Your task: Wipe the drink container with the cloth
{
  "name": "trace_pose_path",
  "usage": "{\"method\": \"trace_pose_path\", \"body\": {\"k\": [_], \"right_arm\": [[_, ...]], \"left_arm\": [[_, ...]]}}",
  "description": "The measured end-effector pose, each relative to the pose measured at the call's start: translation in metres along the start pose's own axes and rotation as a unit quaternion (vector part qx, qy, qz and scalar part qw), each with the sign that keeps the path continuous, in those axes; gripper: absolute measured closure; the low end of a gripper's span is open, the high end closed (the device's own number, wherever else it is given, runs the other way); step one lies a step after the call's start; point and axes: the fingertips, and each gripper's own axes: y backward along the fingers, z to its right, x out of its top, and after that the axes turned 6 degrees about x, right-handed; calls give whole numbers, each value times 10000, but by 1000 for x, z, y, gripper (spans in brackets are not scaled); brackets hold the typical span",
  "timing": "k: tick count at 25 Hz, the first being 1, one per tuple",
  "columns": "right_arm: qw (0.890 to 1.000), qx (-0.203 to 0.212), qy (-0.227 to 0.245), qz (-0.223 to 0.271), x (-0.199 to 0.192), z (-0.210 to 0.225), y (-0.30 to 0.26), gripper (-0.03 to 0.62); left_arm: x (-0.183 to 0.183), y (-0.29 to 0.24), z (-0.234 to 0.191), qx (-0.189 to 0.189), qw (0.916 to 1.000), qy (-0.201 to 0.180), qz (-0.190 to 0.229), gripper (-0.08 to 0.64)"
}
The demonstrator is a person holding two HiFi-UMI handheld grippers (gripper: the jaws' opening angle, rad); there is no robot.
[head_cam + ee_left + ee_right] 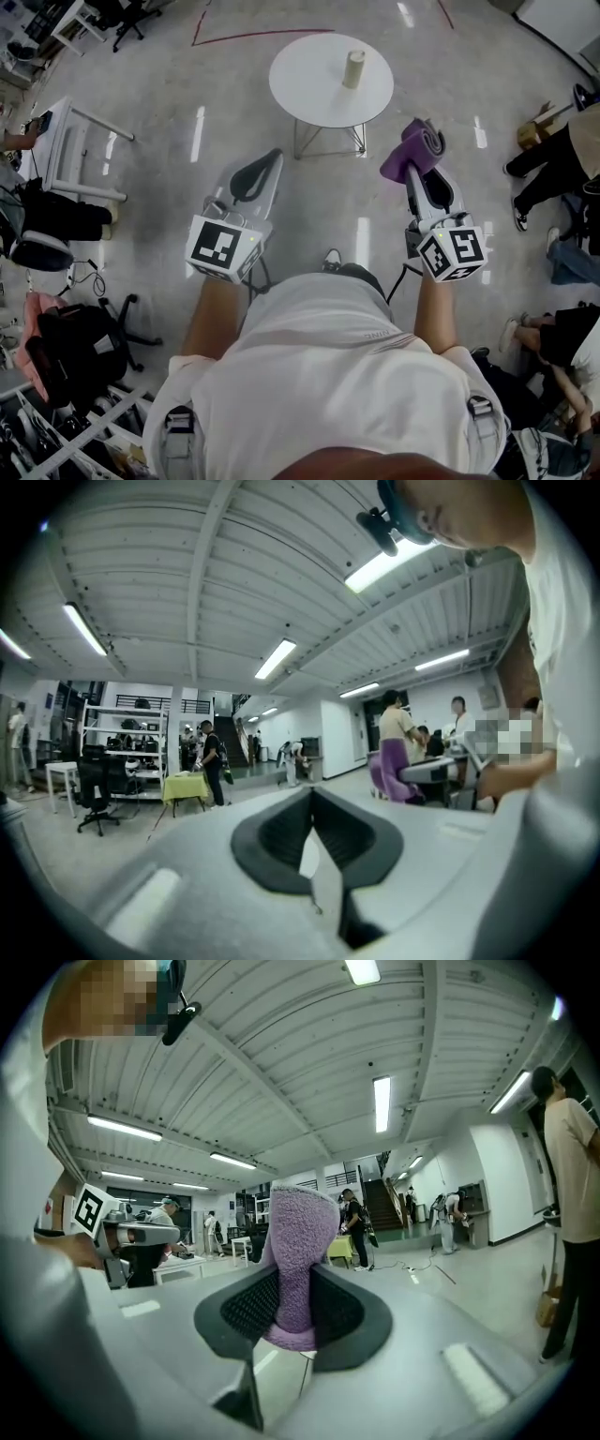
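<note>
Fingers (246, 1309) of the right gripper (292, 1312) are clamped on the cloth (298, 1241): purple terry, rolled into a wad, pinched low btwn the dark pads w/ most of it standing up past the tips. Fingers (272, 841) of the left gripper (314, 827) are pressed together, tips meeting, nothing btwn them. In the head view I've got both grippers held out in front of the torso at approx the same height, well apart from each other, both pointing fwd toward the counter (309, 94), a small round white one on thin metal legs. The drink container (353, 68) is a pale upright cylinder standing on that counter, right of ctr, toward the far rim. Neither gripper is near it; the cloth hangs over bare floor (187, 187), just off the counter's near-right edge as I see it from above, not touching anything else. Floor is grey and glossy w/ light streaks. People's legs and shoes show at the right edge; a black office chair sits lower left.
</note>
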Motion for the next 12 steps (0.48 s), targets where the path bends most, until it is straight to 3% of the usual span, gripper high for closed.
{"method": "trace_pose_path", "body": {"k": [6, 12], "right_arm": [[9998, 198, 1, -63, 4, 49, -45, 495], [9995, 140, -142, -235, -13, 81, -93, 495]], "left_arm": [[-6, -59, -6, -125, 9998, 41, -116, 558], [-24, -114, -34, -303, 9993, 108, -203, 558]]}}
